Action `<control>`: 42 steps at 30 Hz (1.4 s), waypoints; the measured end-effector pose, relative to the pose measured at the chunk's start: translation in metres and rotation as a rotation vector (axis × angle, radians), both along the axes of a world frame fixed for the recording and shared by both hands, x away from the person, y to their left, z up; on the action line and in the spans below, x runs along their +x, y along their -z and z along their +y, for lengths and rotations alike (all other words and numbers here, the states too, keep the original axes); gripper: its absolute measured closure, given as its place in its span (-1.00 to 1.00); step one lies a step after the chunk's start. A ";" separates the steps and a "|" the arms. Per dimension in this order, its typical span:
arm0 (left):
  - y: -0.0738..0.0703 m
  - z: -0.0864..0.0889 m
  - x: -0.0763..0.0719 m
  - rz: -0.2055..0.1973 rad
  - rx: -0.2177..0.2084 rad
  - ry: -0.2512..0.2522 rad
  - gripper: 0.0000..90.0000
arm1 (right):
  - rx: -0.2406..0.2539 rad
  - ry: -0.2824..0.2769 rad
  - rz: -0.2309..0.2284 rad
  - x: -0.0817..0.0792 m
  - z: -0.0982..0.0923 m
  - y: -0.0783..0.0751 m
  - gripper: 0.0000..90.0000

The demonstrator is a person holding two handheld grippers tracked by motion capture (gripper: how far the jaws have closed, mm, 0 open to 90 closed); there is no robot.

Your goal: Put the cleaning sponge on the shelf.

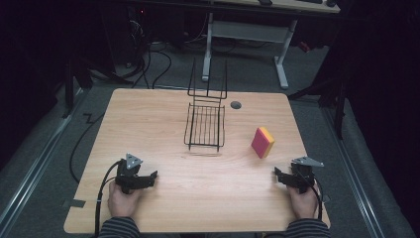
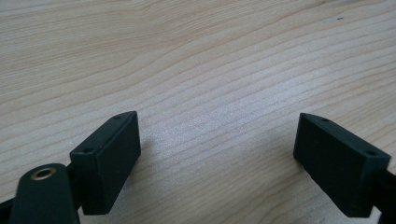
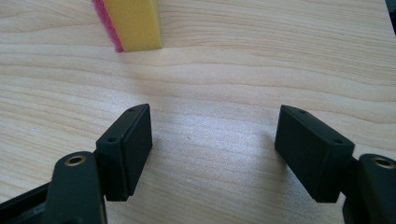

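Note:
A pink and yellow sponge (image 1: 262,142) stands on edge on the wooden table (image 1: 163,124), right of centre. A black wire rack (image 1: 205,124) sits at the middle back of the table. My left gripper (image 1: 152,177) rests at the front left, held by a hand, open with nothing between its jaws (image 2: 217,158). My right gripper (image 1: 278,176) rests at the front right, open and empty (image 3: 214,149). The sponge (image 3: 133,23) lies a short way ahead of the right gripper, apart from it.
A small dark round grommet (image 1: 236,105) sits in the table near the back edge. Behind the table are a white desk frame (image 1: 247,34) and cables on the floor. Bare wood lies between the two grippers.

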State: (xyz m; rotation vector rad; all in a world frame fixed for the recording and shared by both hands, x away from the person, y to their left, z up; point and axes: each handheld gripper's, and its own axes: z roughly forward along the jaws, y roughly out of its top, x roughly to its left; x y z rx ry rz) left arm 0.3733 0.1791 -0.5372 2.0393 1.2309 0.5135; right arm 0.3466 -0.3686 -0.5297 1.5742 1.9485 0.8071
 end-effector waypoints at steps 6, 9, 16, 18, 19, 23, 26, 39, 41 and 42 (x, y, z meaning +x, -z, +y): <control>0.000 0.000 0.000 0.000 0.000 0.000 -0.65 | 0.002 -0.028 0.002 0.000 0.001 0.000 -0.38; 0.000 0.000 0.000 0.002 -0.004 0.003 -0.65 | 0.001 -0.036 0.002 0.000 0.001 0.000 -0.38; 0.000 0.001 0.000 0.000 -0.002 0.003 -0.63 | 0.004 -0.032 0.002 -0.001 0.001 0.000 -0.38; 0.000 0.000 0.000 0.000 -0.002 0.002 -0.63 | 0.003 -0.038 0.000 -0.001 0.000 0.000 -0.37; 0.000 0.000 0.000 -0.001 -0.002 0.002 -0.63 | 0.004 -0.040 0.000 -0.002 0.000 0.000 -0.37; 0.000 0.001 0.000 -0.001 -0.002 0.002 -0.63 | 0.006 -0.035 0.000 -0.003 0.001 0.000 -0.36; 0.000 0.000 0.000 -0.001 -0.002 0.001 -0.62 | 0.017 -0.037 -0.003 -0.005 0.001 0.000 -0.34; 0.000 0.000 0.000 -0.001 -0.002 -0.002 -0.61 | 0.066 -0.061 -0.040 -0.027 0.002 -0.005 -0.35; 0.000 0.000 0.000 -0.001 -0.002 -0.002 -0.61 | 0.089 -0.060 -0.042 -0.031 0.004 -0.006 -0.35; 0.000 0.000 0.000 -0.001 -0.002 -0.003 -0.61 | 0.095 -0.074 -0.054 -0.033 0.004 -0.007 -0.35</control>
